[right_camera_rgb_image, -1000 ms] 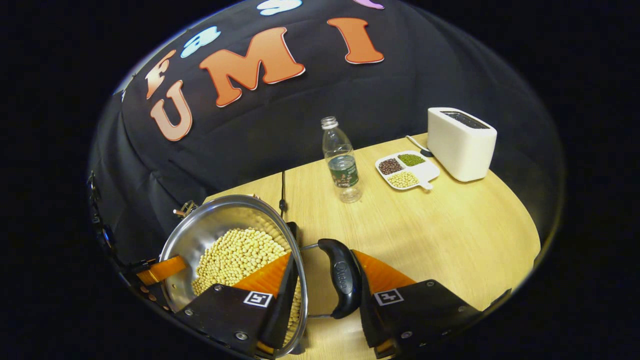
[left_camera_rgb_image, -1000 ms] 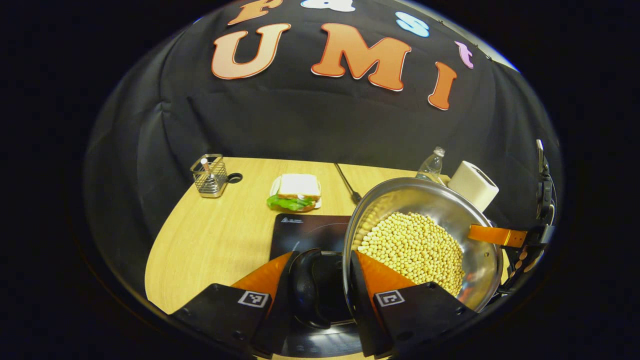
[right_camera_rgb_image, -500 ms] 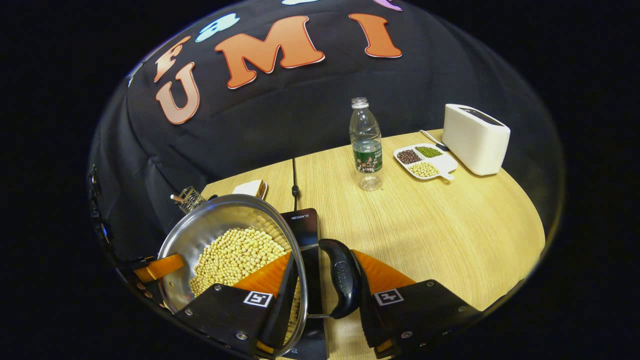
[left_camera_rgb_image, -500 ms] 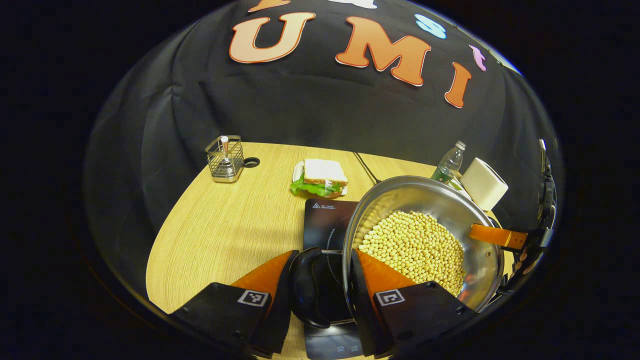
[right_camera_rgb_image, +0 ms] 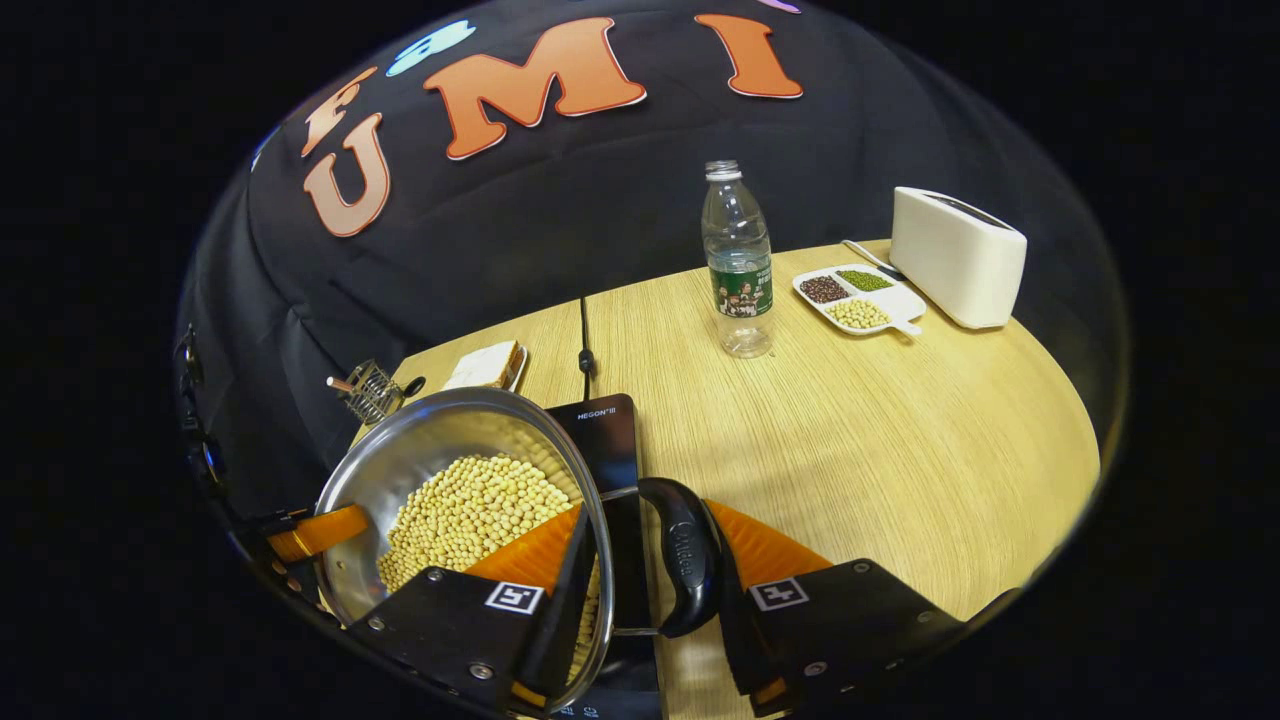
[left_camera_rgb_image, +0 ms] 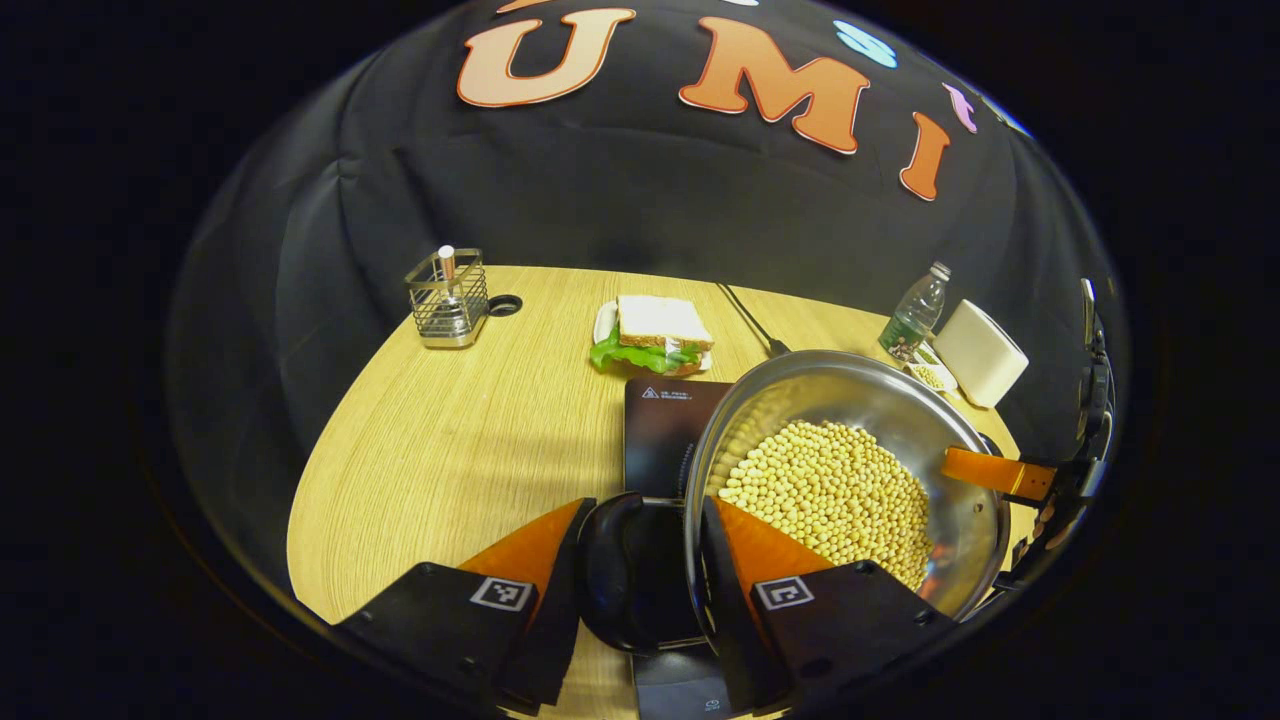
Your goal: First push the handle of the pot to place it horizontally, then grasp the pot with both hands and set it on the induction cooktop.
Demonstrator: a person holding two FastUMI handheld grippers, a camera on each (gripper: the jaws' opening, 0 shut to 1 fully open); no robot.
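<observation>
Both grippers, left (left_camera_rgb_image: 640, 580) and right (right_camera_rgb_image: 645, 590), clamped across pot (left_camera_rgb_image: 850, 480) rim and handles; cooktop (left_camera_rgb_image: 665, 425) now lower centre, further under pot — nearly placed.

Legible markings: white brand word "HEGON" printed at the far corner of the flat black glass induction cooktop (right_camera_rgb_image: 603, 440); a small white triangular warning sign at its other far corner.
</observation>
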